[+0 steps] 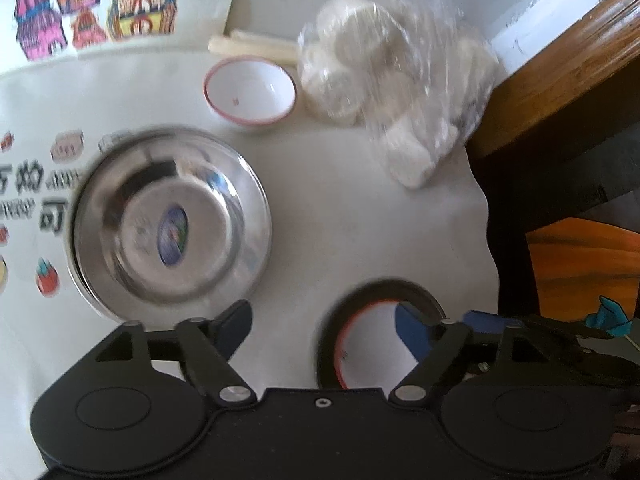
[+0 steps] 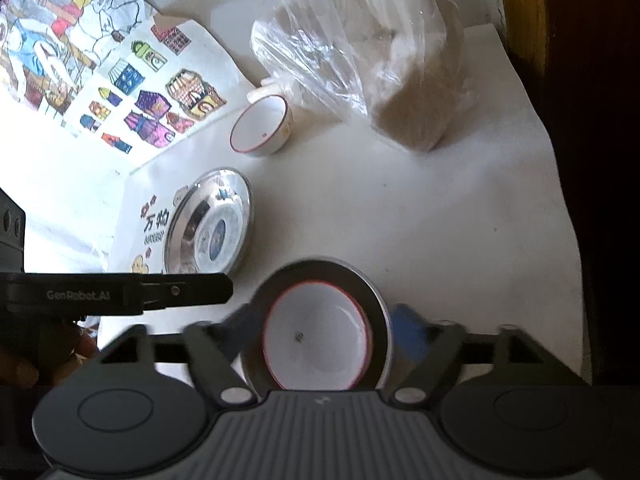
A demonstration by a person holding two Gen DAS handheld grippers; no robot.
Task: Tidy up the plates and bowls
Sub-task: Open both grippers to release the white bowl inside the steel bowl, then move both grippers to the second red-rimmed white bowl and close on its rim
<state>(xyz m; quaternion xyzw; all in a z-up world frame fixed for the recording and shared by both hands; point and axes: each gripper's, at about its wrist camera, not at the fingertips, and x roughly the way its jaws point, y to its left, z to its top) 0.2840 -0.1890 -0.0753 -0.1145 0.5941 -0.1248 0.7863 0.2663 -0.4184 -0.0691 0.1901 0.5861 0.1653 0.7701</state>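
Left wrist view
Left gripper: jaws spread wide, nothing between the pads.
Steel plates: a nested stack on the counter, empty apart from a sticker in the middle, just ahead of the left finger.
Far bowl: white with a red rim, empty, standing alone beside the plastic bag of white pieces.
Near bowl: sits inside a dark dish, under the right finger.

Right wrist view
Right gripper: jaws spread, one finger on each side of the dark dish, pads clear of it, so nothing is pinched.
Near bowl: empty but for a dark speck, nested in the dish.
Far bowl: well apart, still to be gathered, I judge.
Steel plates: between the two bowls, left of the dish.
Doing it well: lift straight up clear of the dish rim, then take the far bowl by its rim and nest it squarely, keeping away from the bag.
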